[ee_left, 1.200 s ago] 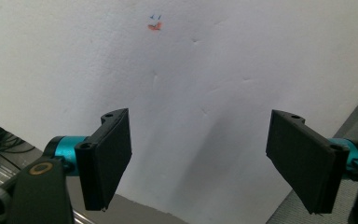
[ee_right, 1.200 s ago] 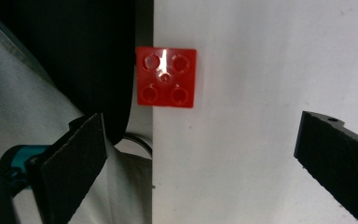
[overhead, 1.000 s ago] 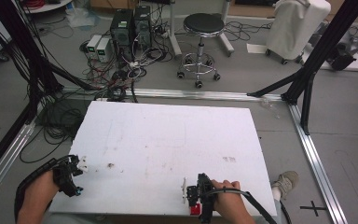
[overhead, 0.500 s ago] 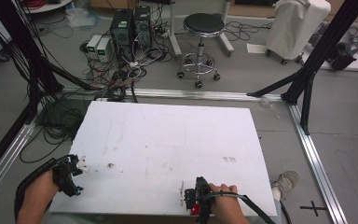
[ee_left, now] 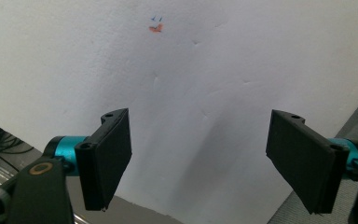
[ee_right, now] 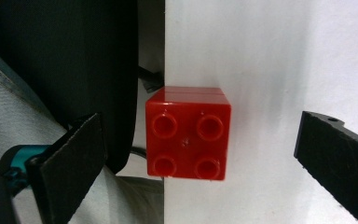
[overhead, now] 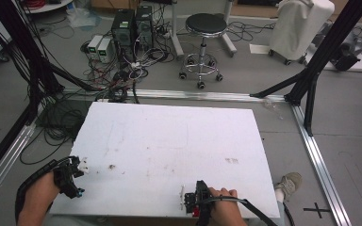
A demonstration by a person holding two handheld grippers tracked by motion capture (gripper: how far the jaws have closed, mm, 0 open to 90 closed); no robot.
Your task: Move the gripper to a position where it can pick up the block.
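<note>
Between the right gripper's (ee_right: pixel 200 158) spread jaws now sits a red brick (ee_right: pixel 187 133), since the hand drew back to the table (overhead: pixel 169 141) edge. A grasp probably follows. Left gripper (ee_left: pixel 209 158) hangs empty, jaws apart.

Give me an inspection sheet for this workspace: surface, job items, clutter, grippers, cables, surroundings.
Surface: white table, faint stains and a small orange mark.
Job's things: one red brick with four studs, at the table's near edge, between the right gripper's jaws, untouched.
Clutter: nothing seen on the table.
Grippers: left gripper at the table's left edge, jaws wide apart, nothing between them; right gripper at the near edge, jaws apart either side of the brick.
Cables: one trails from each gripper; a tangle lies on the floor beyond the table.
Surroundings: stool, computer towers, black frame posts, floor rails, a shoe.
</note>
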